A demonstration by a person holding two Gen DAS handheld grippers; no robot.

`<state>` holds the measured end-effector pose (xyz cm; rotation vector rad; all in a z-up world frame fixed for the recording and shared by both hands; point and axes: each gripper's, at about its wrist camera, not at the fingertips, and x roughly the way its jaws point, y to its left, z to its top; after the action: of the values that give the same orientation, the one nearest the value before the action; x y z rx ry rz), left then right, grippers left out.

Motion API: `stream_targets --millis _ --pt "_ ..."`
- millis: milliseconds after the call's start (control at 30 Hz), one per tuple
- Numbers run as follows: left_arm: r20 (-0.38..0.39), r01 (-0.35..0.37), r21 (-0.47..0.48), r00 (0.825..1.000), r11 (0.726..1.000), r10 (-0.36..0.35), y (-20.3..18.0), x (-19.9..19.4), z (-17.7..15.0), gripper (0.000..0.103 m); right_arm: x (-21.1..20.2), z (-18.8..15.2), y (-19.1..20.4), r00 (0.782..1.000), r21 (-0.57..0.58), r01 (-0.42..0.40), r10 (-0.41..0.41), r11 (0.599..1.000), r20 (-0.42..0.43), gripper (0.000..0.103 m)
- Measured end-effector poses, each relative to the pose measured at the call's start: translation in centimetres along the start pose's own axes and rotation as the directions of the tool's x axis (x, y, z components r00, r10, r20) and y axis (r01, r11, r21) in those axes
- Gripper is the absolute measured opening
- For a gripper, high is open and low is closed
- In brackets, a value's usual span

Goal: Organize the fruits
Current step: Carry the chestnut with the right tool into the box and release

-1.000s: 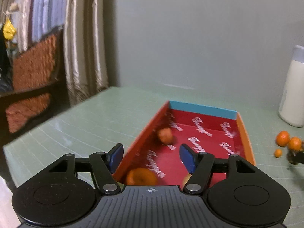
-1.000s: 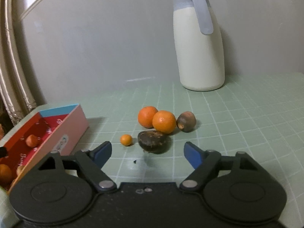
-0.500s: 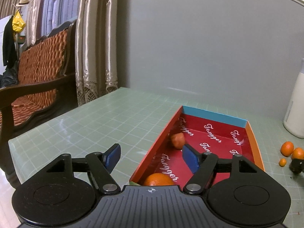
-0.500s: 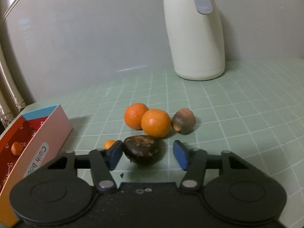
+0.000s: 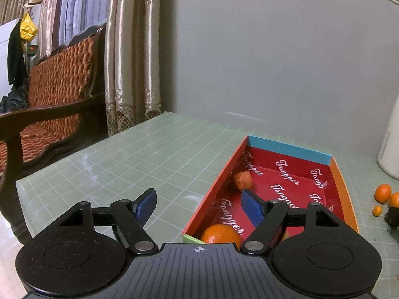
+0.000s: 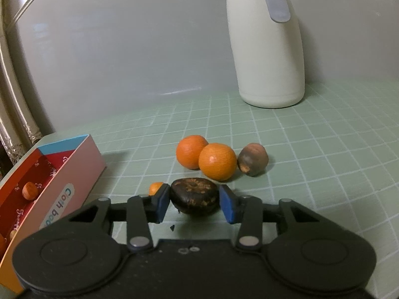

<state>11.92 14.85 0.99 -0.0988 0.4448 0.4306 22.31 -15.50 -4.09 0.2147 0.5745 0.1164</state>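
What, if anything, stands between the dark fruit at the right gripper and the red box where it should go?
Nothing visible blocks it. The right gripper is closing around the dark fruit, and only bare green mat lies between it and the red box. The tiny orange fruit sits just behind the left finger.

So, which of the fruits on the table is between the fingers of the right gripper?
The dark brown, almost black fruit, nearest the camera. The right gripper is closing around it; the two oranges, the tiny orange one and the grey-brown fruit lie behind.
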Motion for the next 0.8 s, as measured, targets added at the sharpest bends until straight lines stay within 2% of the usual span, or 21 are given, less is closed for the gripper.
stream_targets --millis 533,800 --pt "-0.002 -0.011 -0.014 1.000 1.000 0.011 0.6 -0.1 0.0 0.076 -2.1 -0.8 1.2 1.000 -0.044 -0.017 0.017 0.999 -0.002 0.042" --pt "0.008 -0.020 -0.038 1.000 0.999 0.020 1.7 -0.6 0.0 0.077 -4.2 -0.7 3.2 0.998 -0.080 -0.061 0.064 0.995 0.028 0.042"
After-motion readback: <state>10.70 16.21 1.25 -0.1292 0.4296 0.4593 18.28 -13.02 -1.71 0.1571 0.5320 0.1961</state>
